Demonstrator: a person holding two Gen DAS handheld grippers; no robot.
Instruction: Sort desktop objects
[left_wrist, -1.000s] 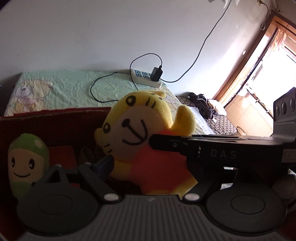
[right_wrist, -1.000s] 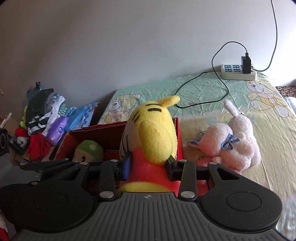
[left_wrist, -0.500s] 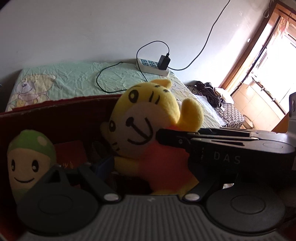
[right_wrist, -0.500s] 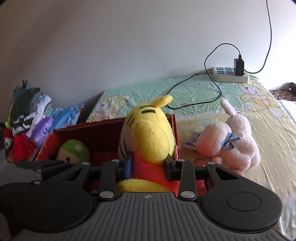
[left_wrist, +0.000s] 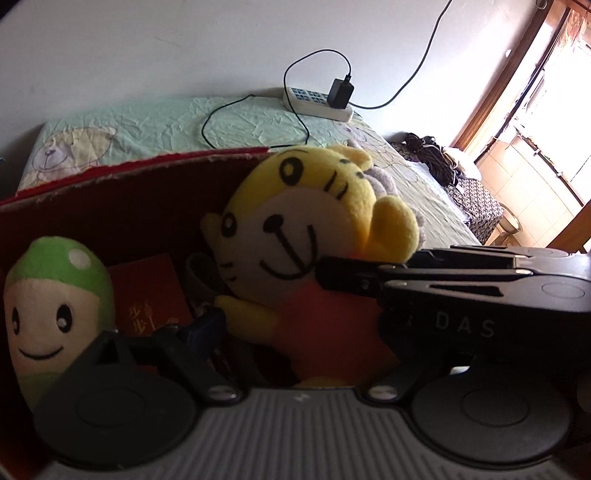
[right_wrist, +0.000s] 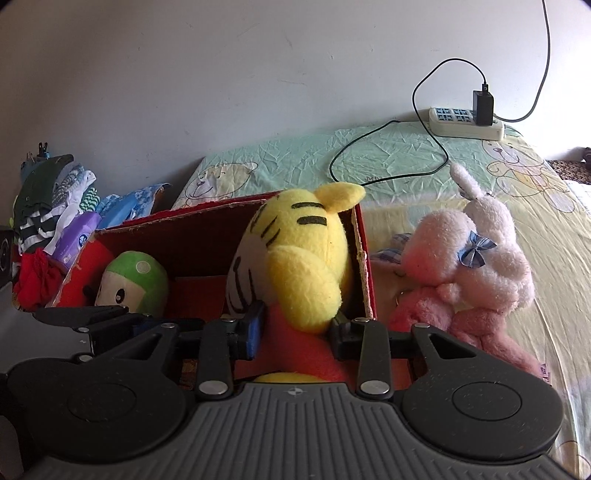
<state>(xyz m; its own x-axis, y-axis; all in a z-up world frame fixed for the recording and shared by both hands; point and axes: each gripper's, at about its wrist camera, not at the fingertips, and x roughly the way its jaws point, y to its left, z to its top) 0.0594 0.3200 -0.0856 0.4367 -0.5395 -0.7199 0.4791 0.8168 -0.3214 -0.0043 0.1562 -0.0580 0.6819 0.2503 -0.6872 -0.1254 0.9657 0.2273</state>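
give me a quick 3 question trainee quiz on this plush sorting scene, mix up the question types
1. True or false: the right gripper is shut on the yellow tiger plush.
2. Which toy lies outside the red box? A) green-capped plush B) pink rabbit plush C) yellow tiger plush
3. Fill in: a black charger is plugged into the white ____ on the bed.

Key
1. True
2. B
3. power strip

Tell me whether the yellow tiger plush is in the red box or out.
In: the yellow tiger plush sits upright inside the red box, with the right gripper clamped on it.
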